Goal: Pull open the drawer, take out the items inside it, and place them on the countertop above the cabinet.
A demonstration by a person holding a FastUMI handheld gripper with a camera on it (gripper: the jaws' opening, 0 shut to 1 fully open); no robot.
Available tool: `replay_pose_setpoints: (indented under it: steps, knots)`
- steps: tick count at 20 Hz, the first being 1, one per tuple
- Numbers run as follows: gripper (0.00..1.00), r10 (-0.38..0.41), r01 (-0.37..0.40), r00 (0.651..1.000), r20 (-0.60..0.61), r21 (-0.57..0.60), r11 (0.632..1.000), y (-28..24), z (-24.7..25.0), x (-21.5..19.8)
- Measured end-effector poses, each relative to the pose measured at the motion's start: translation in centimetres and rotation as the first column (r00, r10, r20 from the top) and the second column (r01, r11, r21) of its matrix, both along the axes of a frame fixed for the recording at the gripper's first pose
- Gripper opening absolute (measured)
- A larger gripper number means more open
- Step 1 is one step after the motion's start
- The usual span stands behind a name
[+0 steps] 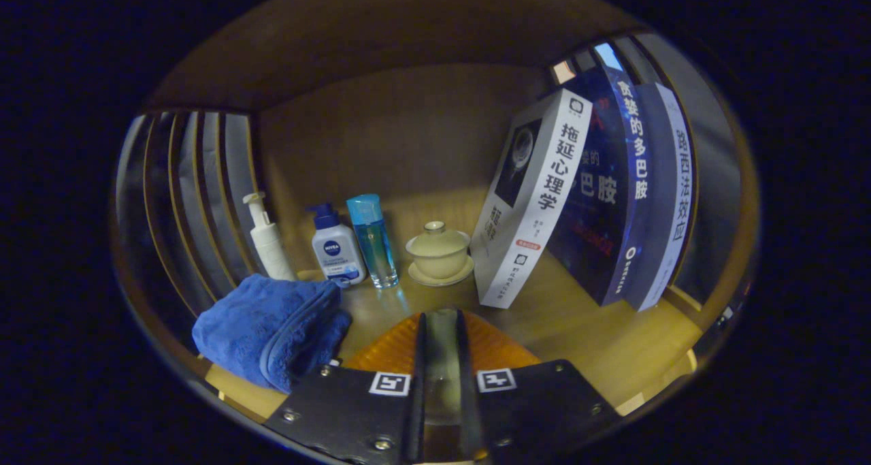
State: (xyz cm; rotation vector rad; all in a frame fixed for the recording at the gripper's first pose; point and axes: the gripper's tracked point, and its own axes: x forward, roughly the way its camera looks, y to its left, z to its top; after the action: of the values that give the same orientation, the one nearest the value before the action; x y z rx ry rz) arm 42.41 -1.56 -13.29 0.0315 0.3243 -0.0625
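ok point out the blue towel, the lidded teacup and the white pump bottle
blue towel (269,329): gripper view, middle of the folded cloth
lidded teacup (439,252): gripper view, bowl wall under the lid
white pump bottle (270,247): gripper view, bottle body

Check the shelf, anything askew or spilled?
No spill. The three books lean sideways rather than standing upright, and the blue towel lies bunched beside the claw. The claw's fingers are nearly closed with nothing visibly between them.
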Motion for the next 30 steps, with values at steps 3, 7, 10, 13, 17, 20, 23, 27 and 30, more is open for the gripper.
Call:
replay_pose_setpoints:
  steps: [3, 7, 10, 13, 17, 20, 23, 27, 30]
  knots:
    - [0.6, -0.009, 0.007, 1.0, -0.027, -0.062, 0.998, 0.0, 0.4, -2.5]
    - [0.99, 0.022, -0.016, 0.999, 0.032, -0.163, 0.986, 1.0, 3.3, -6.6]
    - [0.98, 0.05, -0.037, 0.997, 0.063, -0.198, 0.979, 2.0, 5.5, -10.7]
    - [0.98, 0.067, -0.053, 0.995, 0.071, -0.189, 0.98, 2.7, 7.3, -14.5]
    - [0.98, 0.085, -0.065, 0.991, 0.103, -0.183, 0.981, 3.0, 10.2, -19.2]
    - [0.98, 0.102, -0.066, 0.983, 0.154, -0.225, 0.972, 3.3, 12.4, -22.6]
    - [0.98, 0.129, -0.084, 0.971, 0.203, -0.216, 0.973, 4.5, 14.5, -26.5]
    - [0.98, 0.151, -0.098, 0.954, 0.26, -0.205, 0.974, 5.3, 15.5, -32.4]
    - [0.98, 0.14, -0.088, 0.949, 0.283, -0.188, 0.978, 4.6, 14.3, -36.0]
